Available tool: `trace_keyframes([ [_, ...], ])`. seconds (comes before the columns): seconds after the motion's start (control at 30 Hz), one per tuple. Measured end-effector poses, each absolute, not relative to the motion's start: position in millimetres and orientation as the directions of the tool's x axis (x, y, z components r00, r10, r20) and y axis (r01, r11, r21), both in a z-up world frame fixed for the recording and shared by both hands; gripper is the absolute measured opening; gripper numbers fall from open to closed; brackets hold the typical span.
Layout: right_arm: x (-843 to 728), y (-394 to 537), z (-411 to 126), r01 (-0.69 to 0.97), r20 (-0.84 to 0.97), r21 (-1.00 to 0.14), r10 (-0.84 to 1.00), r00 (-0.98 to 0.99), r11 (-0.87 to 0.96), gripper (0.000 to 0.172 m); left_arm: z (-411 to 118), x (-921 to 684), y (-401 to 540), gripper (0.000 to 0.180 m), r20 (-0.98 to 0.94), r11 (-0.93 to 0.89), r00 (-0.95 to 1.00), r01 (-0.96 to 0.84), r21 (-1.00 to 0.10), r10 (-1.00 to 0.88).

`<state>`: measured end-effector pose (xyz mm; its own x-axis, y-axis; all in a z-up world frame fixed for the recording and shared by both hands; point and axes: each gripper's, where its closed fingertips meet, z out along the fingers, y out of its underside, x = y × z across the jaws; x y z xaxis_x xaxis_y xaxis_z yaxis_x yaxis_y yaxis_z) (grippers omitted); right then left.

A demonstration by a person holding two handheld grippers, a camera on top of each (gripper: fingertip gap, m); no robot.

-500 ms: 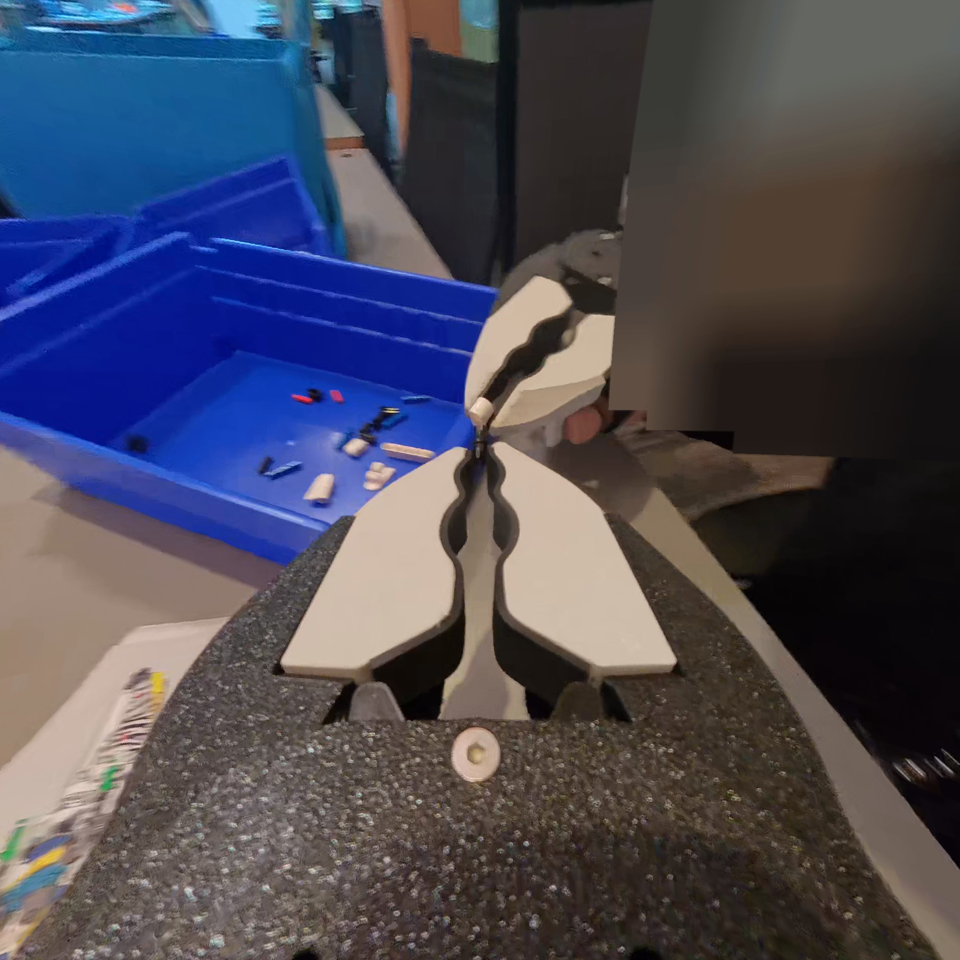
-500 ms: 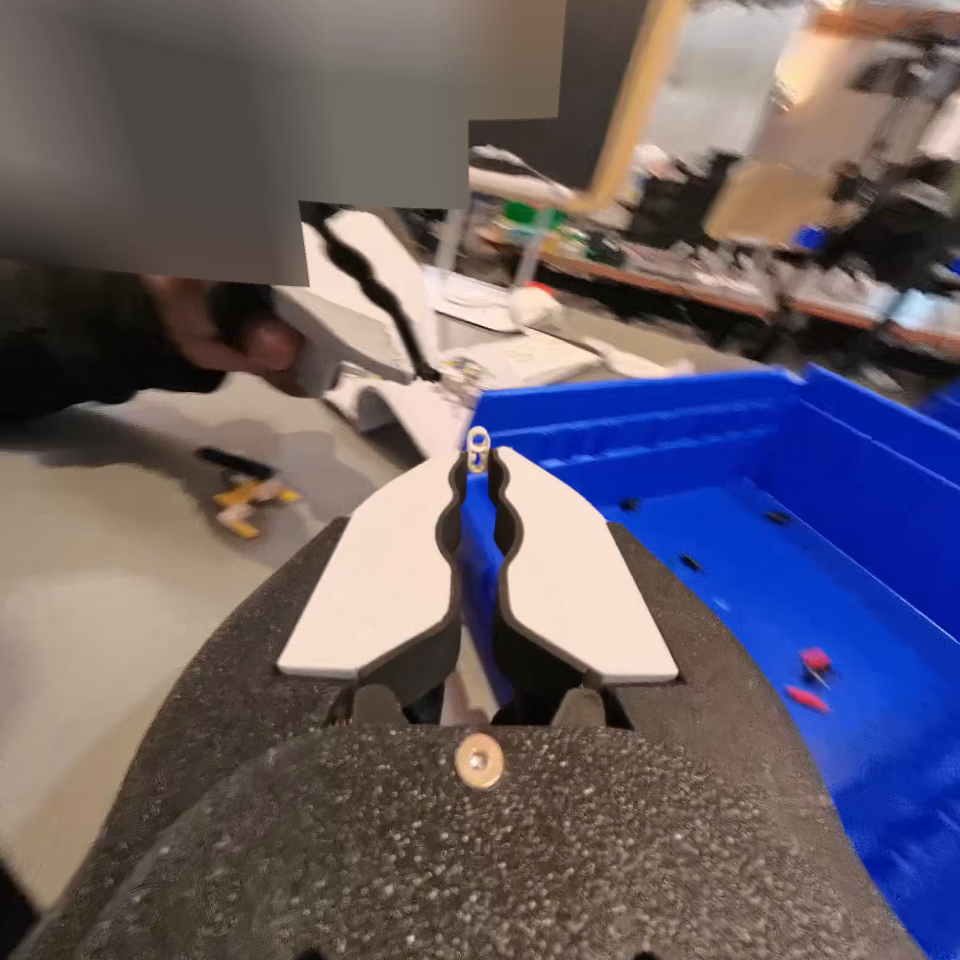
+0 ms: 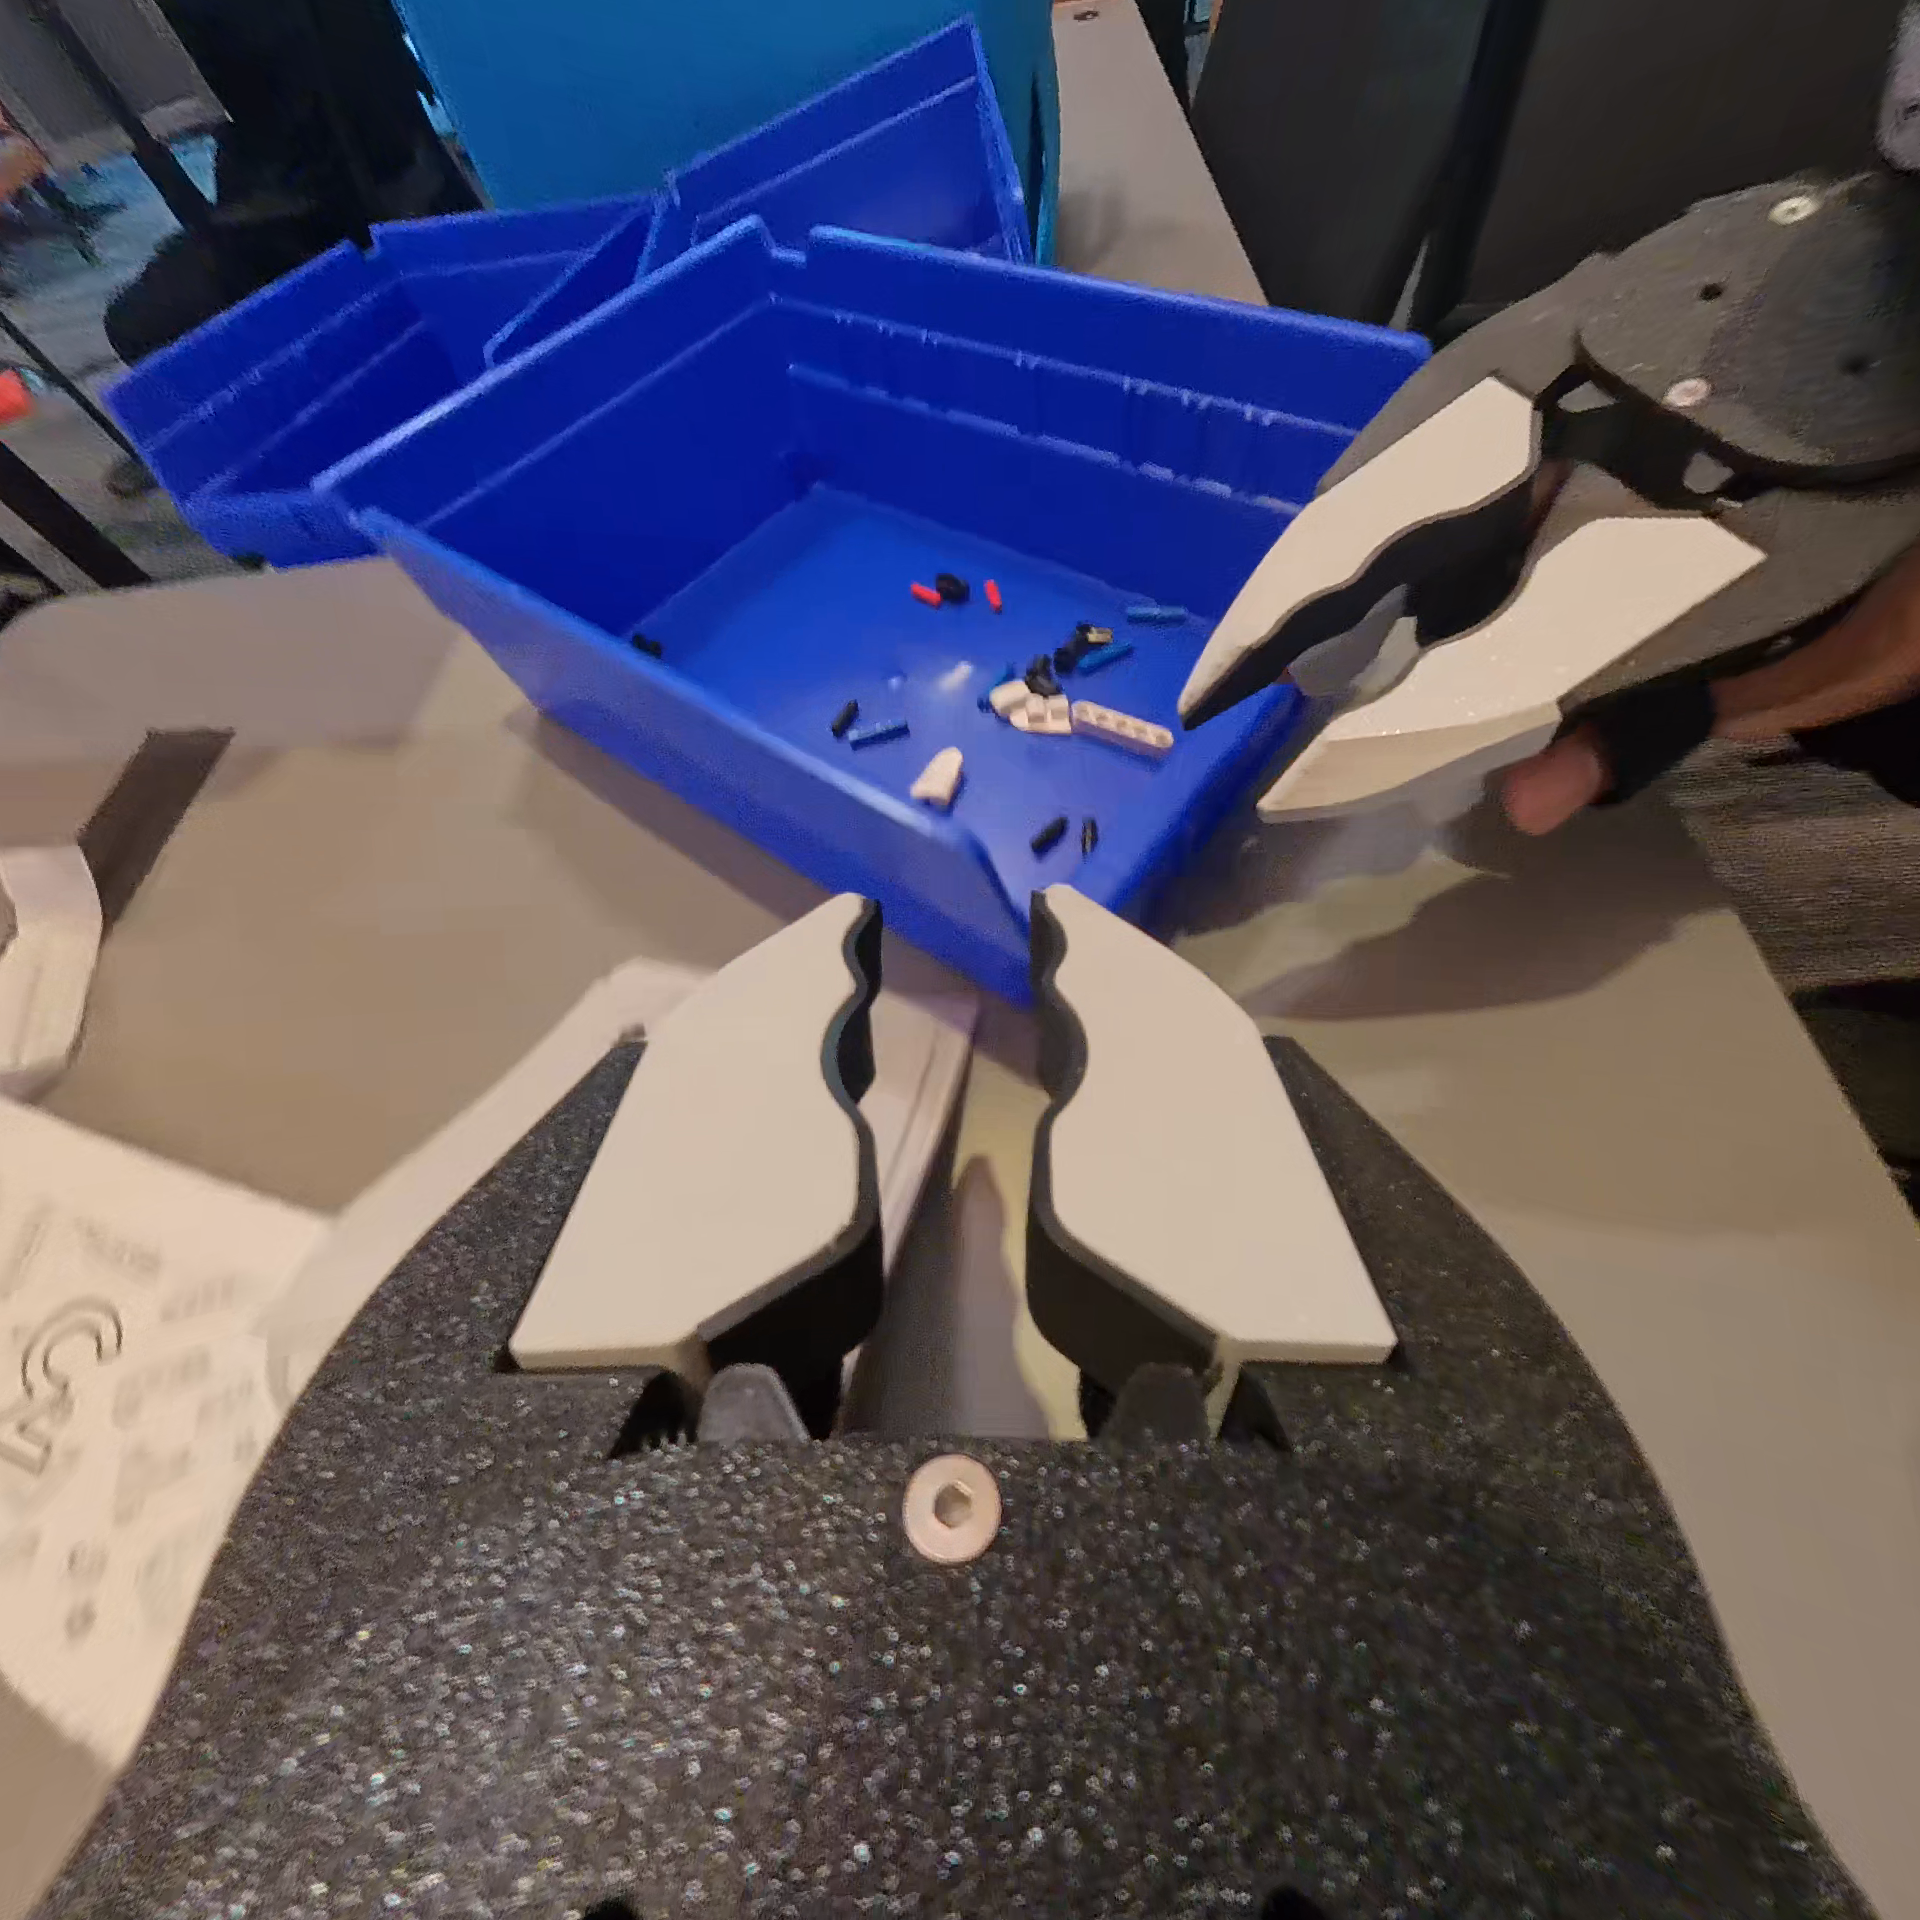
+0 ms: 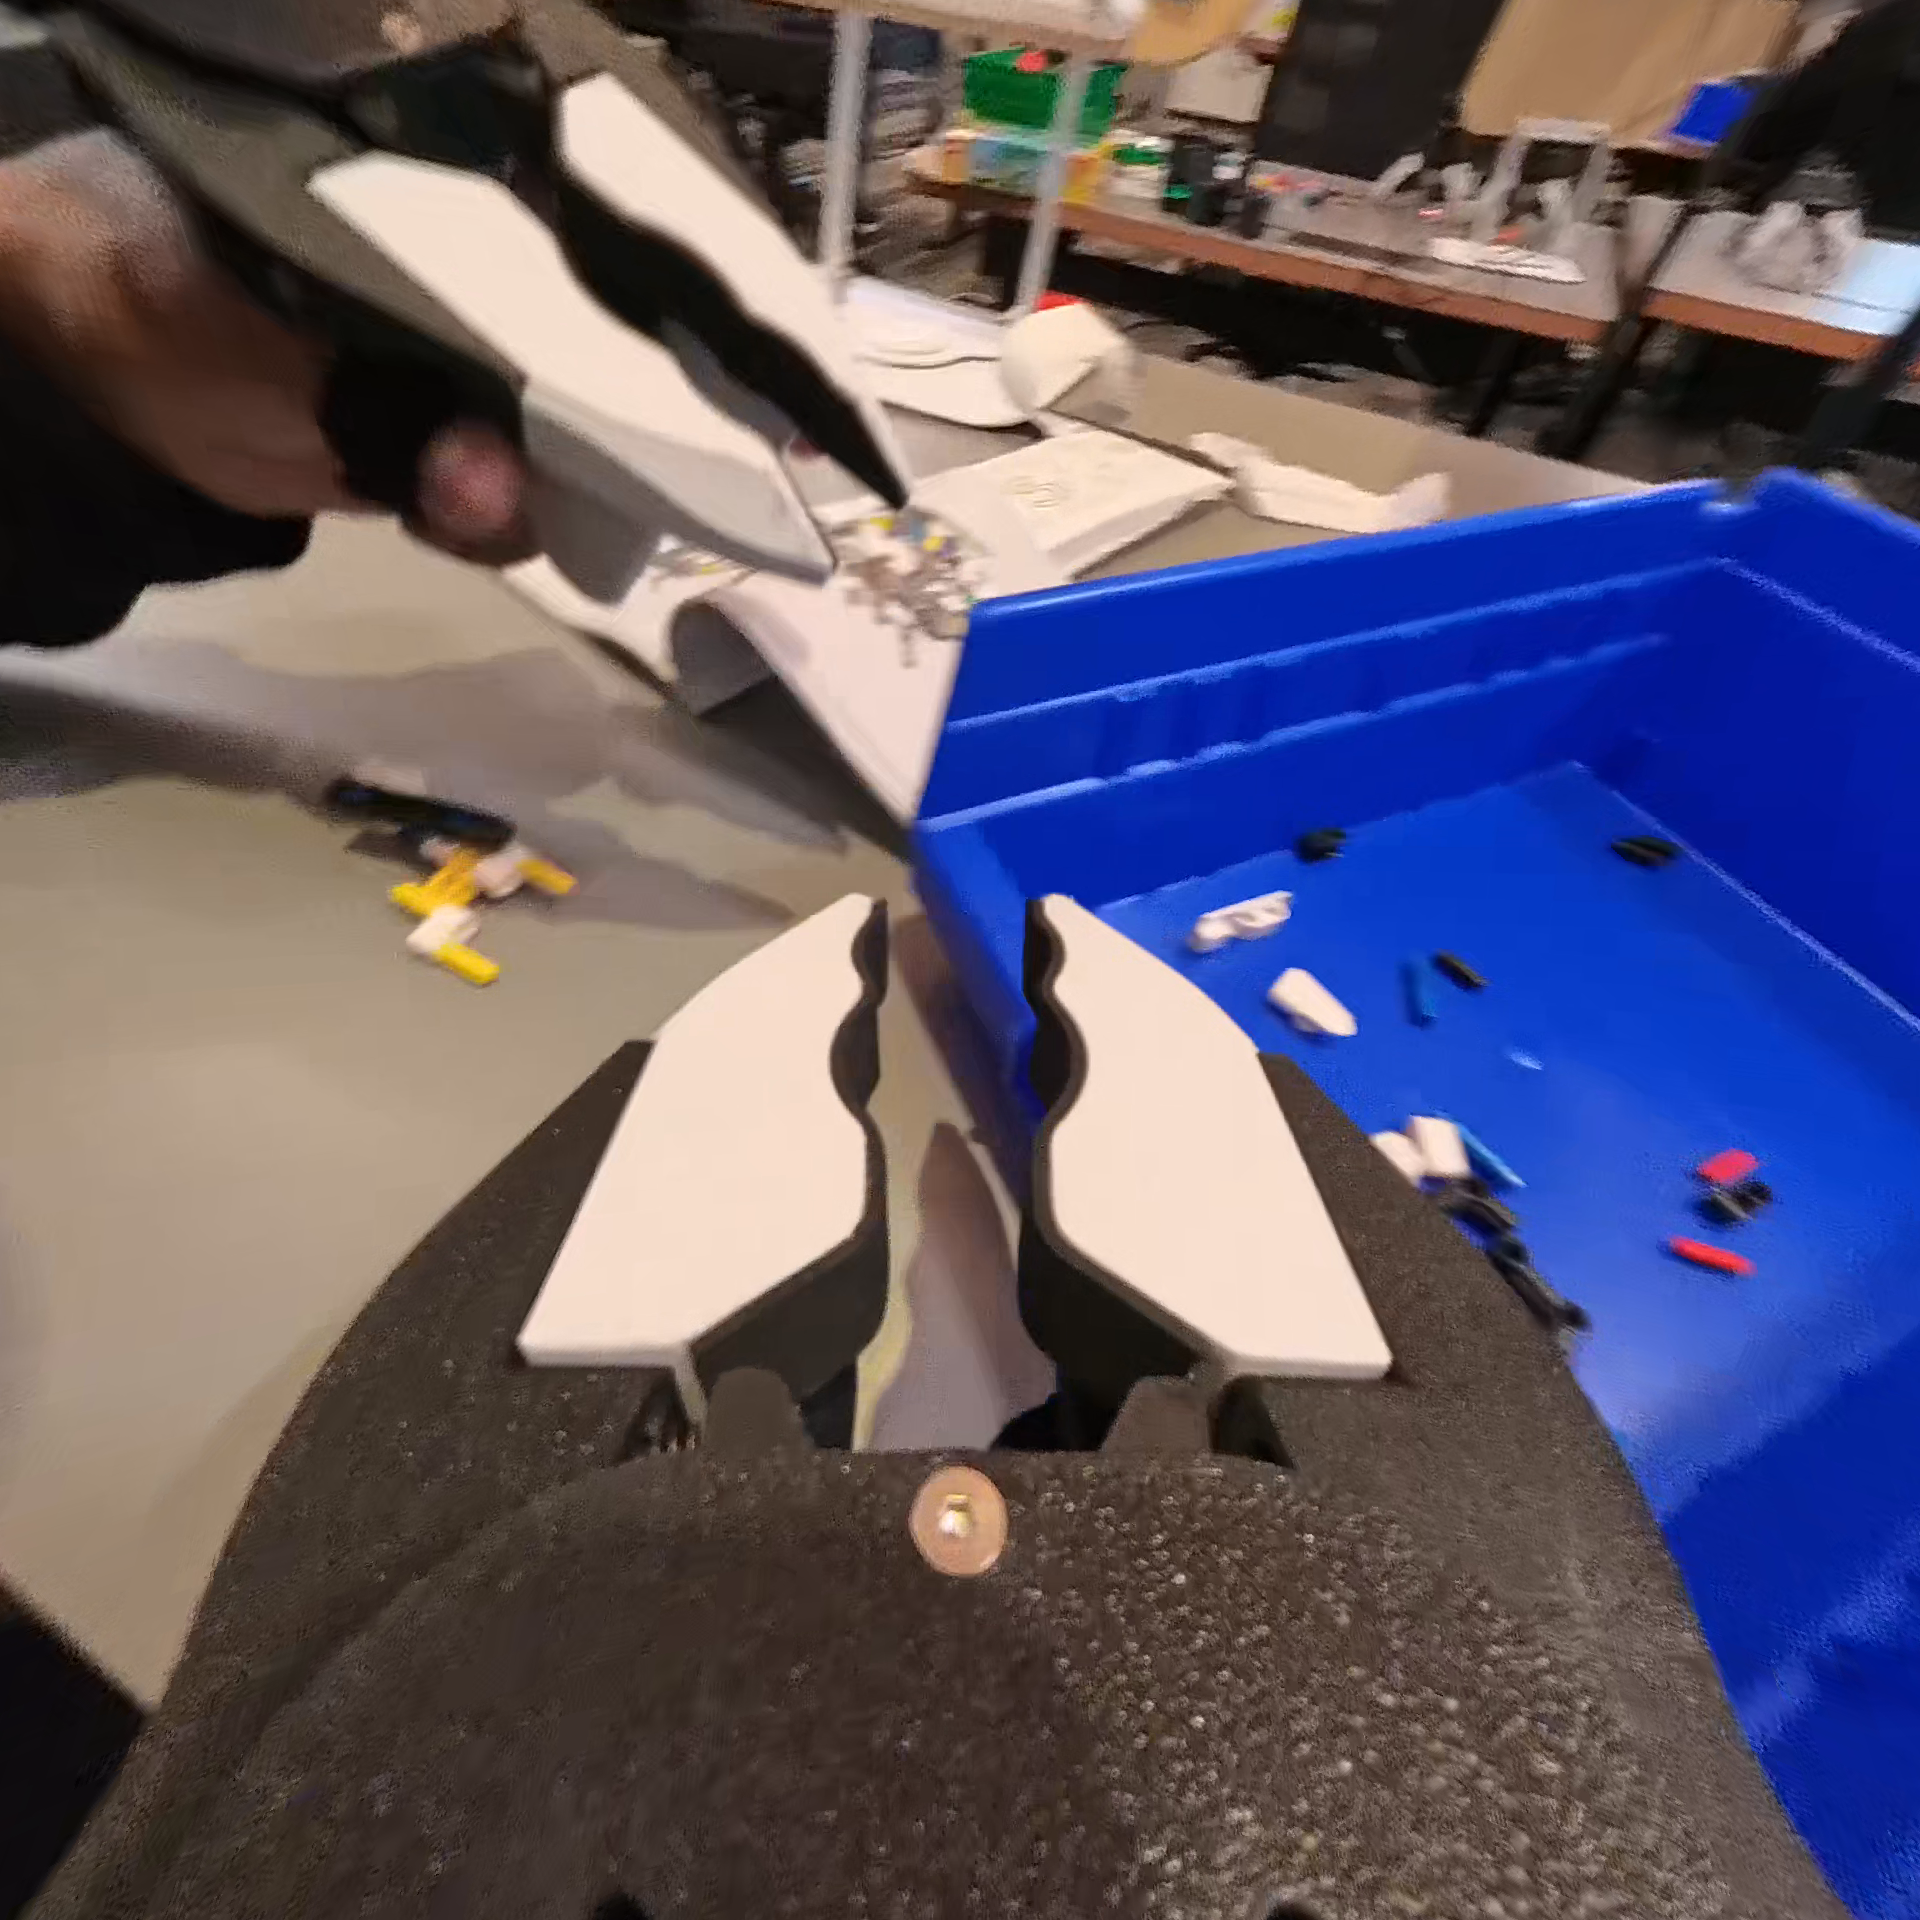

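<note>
A wide grey table (image 3: 312,935) is seen, with a deep blue plastic bin (image 3: 727,748) set on it and more blue bins (image 3: 312,395) stacked behind. White printed paper sheets (image 3: 125,1351) are spread on the table at the left. The left gripper (image 3: 956,914) is held with its grey fingers spread and nothing between them, just before the bin's near corner. The right gripper (image 4: 956,920) is likewise spread and bare, poised at the bin's corner wall. A gloved hand (image 3: 1642,727) is wrapped around the right gripper's handle. Small white, black, blue and red plastic pieces (image 3: 1039,707) are scattered on the bin floor. A small yellow and white brick assembly (image 4: 457,904) is left on the table beside the bin.
</note>
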<state>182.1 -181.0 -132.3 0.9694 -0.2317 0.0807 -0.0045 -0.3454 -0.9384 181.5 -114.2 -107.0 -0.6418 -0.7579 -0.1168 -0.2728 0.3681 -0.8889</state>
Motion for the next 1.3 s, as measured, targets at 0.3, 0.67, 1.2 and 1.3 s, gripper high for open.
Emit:
trace_keyframes([
  [0.3, 107.2, -138.5, -167.0, 0.153, 0.104, -0.879, 0.131, 0.986, -0.452, 0.023, -162.3, 75.4, -82.0, 0.029, 0.054, 0.433, -0.716, -0.479, -0.764, -0.696],
  [0.67, 83.8, -105.7, -189.0, 0.34, 0.173, -0.793, 0.35, 0.921, -0.505, 0.025, -211.4, 53.2, -82.3, 0.018, -0.1, 0.683, -0.794, -0.443, -0.58, -0.6],
  [1.2, 77.8, -92.6, -194.7, 0.357, 0.18, -0.771, 0.357, 0.917, -0.527, 0.003, -188.2, 67.2, -70.0, 0.018, -0.359, 0.693, -0.718, -0.234, -0.682, -0.596],
  [1.3, 79.8, -90.8, -194.1, 0.367, 0.215, -0.767, 0.328, 0.92, -0.526, 0.003, -186.9, 68.5, -67.9, 0.017, -0.456, 0.744, -0.685, -0.192, -0.64, -0.569],
])
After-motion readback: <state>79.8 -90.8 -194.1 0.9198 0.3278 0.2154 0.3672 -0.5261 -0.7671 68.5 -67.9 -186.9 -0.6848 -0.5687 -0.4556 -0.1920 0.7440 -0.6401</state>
